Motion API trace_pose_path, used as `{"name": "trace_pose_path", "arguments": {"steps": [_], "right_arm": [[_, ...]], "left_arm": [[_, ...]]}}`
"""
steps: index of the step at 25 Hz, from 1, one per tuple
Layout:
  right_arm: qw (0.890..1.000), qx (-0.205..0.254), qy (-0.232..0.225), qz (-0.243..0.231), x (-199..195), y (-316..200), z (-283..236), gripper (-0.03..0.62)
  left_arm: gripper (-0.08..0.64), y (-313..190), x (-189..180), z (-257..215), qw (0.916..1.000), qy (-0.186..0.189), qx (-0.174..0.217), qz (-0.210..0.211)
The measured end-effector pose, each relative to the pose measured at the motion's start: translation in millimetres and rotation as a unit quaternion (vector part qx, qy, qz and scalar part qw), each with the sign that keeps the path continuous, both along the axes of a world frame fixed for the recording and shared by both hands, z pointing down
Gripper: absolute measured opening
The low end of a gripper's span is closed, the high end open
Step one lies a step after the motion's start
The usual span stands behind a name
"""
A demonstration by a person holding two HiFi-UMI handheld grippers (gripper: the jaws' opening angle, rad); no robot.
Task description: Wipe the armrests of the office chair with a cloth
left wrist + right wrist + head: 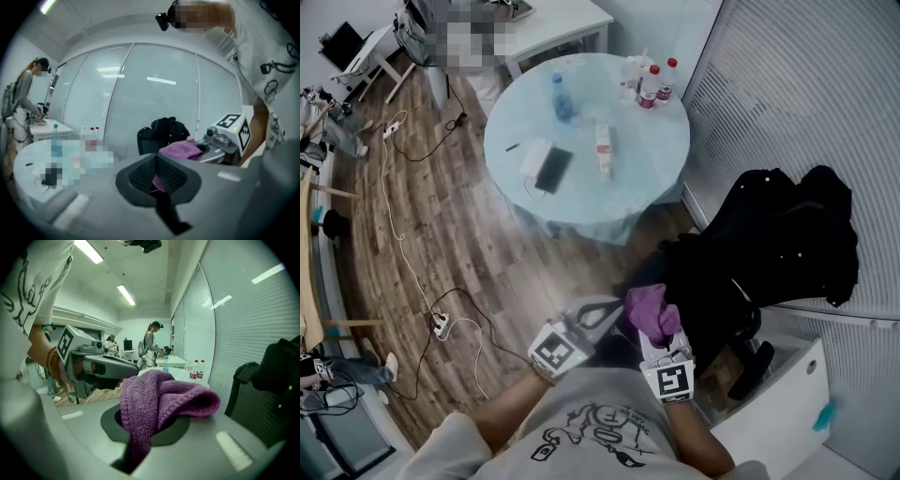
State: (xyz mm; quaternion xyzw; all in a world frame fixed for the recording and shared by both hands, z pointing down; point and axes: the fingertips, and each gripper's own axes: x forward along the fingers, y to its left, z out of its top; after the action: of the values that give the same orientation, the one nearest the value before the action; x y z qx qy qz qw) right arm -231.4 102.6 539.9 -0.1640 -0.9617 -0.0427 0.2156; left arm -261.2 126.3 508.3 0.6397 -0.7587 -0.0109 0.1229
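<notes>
Only in the head view, lower left: a white power strip [441, 325] with its cable on the wood floor. Upper middle there: a round table [516, 122] bearing red-capped bottles [654, 82], labels too small to read. Only in the left gripper view, far left: a person [23, 108] standing at a white table. Bottom centre of the head view: left gripper [611, 311], pads [140, 174] closed to a slit, pinching a purple sliver of the cloth [652, 312]. Just right of it: right gripper [661, 333], clamped on the bunched cloth, draped over both jaws in its own view. On each cube, black square markers, no words. Right: office chair [769, 253] under a black jacket [806, 225], near the cloth; contact impossible to tell.
</notes>
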Motion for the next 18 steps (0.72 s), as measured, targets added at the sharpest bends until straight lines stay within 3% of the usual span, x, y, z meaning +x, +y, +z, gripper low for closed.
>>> {"name": "trace_pose_path", "arguments": {"steps": [13, 18], "right_arm": [[0.992, -0.006, 0.118, -0.037, 0.5, 22.7, 154.5, 0.029], [0.983, 0.013, 0.169, -0.063, 8.8, 32.8, 205.6, 0.029]], "left_arm": [[0.000, 12.9, -2.2, 127.9, 0.9910, 0.097, -0.093, -0.003], [0.000, 13.7, -1.1, 159.9, 0.9868, 0.104, -0.124, 0.003]]}}
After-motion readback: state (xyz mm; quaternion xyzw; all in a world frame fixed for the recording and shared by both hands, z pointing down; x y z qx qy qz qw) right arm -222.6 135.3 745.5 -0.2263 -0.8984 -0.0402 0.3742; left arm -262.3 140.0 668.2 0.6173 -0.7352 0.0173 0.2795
